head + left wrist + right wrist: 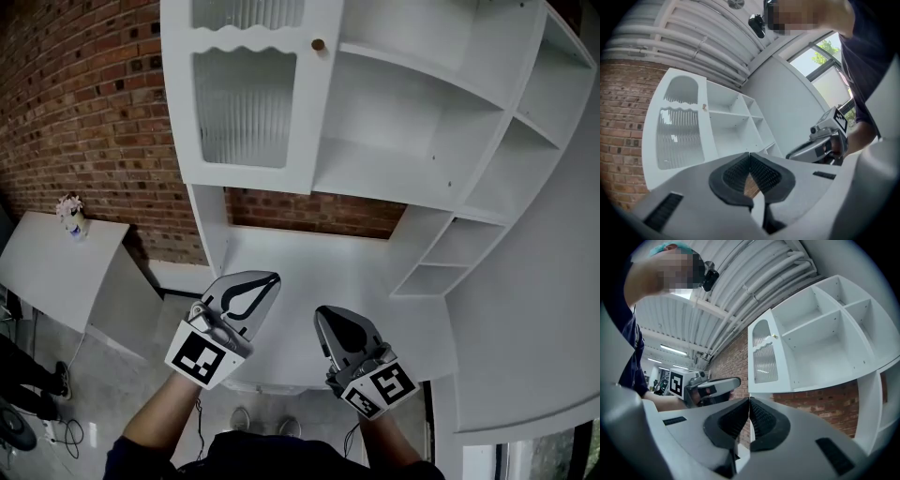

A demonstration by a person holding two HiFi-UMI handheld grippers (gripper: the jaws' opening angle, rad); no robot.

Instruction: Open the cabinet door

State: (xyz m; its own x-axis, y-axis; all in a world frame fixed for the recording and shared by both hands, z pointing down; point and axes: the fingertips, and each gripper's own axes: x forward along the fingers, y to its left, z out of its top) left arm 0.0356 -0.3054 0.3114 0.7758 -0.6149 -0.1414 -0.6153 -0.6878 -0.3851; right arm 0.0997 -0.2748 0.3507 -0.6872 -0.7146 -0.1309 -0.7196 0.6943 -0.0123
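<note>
The white cabinet door (pixel 246 108) has ribbed glass panels and a small brown knob (pixel 318 44) on its right edge. It stands shut, up and ahead of both grippers. My left gripper (pixel 269 279) is shut and empty, well below the door. My right gripper (pixel 323 314) is beside it, also shut on nothing. In the left gripper view the left gripper's (pixel 750 154) jaws meet at the tips, with the door (pixel 679 136) and knob (pixel 704 107) beyond. In the right gripper view the right gripper's (pixel 749 399) jaws touch, with the door (pixel 765 363) and knob (pixel 774 336) above them.
Open white shelves (pixel 441 122) fill the unit to the right of the door. A white desk top (pixel 309 267) lies under it, against a brick wall (pixel 84 103). A low white cabinet (pixel 56 267) with a small flower vase (pixel 71 217) stands at the left.
</note>
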